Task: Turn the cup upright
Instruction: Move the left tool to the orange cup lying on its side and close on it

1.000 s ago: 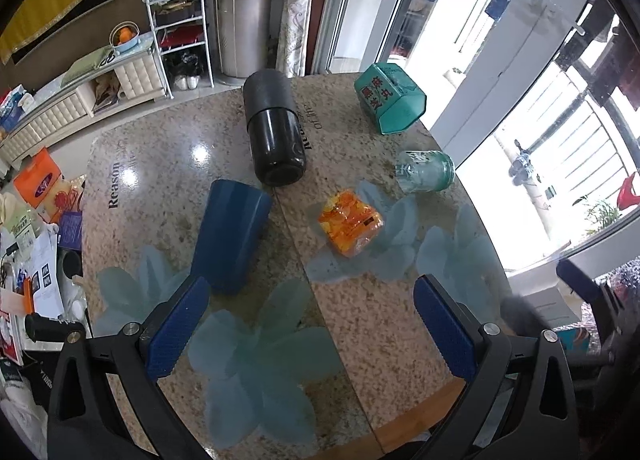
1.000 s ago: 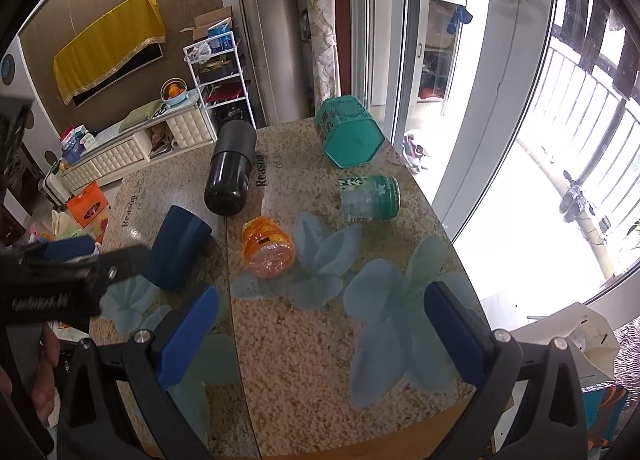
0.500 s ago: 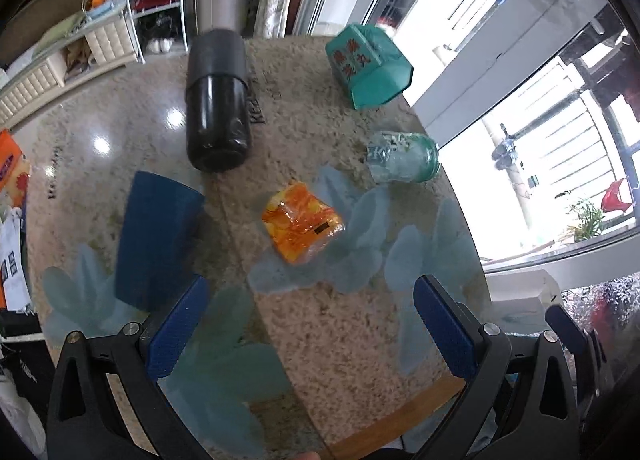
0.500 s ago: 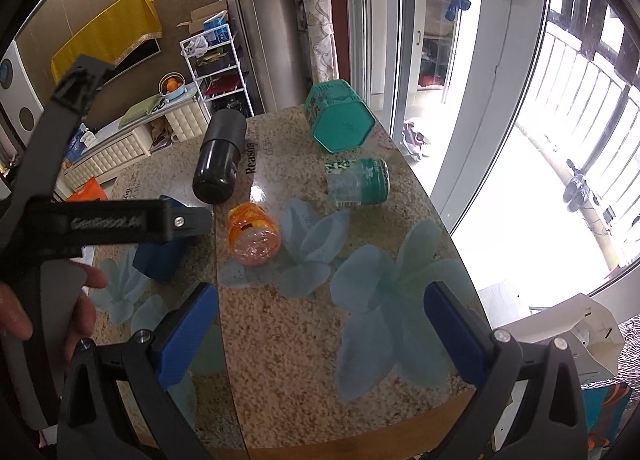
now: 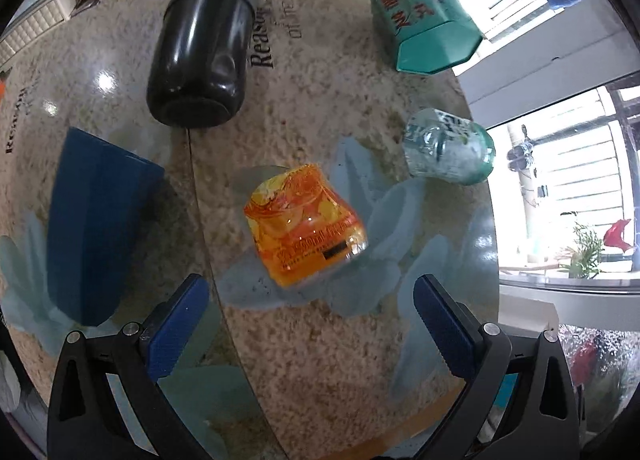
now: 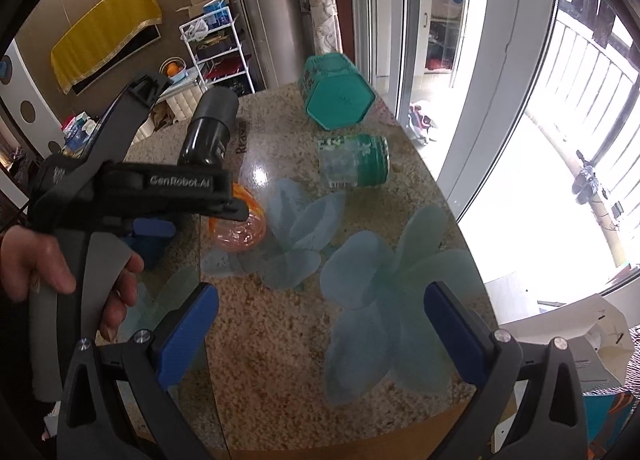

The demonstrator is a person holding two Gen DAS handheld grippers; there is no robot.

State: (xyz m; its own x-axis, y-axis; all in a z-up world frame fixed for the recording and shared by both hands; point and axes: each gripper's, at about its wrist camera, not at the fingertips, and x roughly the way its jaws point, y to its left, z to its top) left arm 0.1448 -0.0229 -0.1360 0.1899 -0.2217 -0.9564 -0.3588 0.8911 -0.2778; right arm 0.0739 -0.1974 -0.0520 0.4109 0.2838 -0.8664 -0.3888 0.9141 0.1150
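An orange patterned cup point(image 5: 306, 226) lies on its side in the middle of the speckled table point(image 5: 320, 364). My left gripper point(image 5: 312, 324) is open and empty, its blue pads just short of the cup on either side. In the right wrist view the orange cup point(image 6: 240, 226) shows partly behind the left gripper's body point(image 6: 132, 188), mouth facing this camera. My right gripper point(image 6: 320, 332) is open and empty above the table's near right part, well short of the cups.
A blue cup point(image 5: 92, 224) lies on its side at left. A black flask point(image 5: 200, 48), a green hexagonal tin point(image 5: 424, 20) and a clear green cup point(image 5: 448, 152) also lie on their sides. The table edge runs near the right, by a window.
My left gripper has moved forward and down towards the orange cup, which now sits between the lines of its open pads. It has come into the right wrist view.
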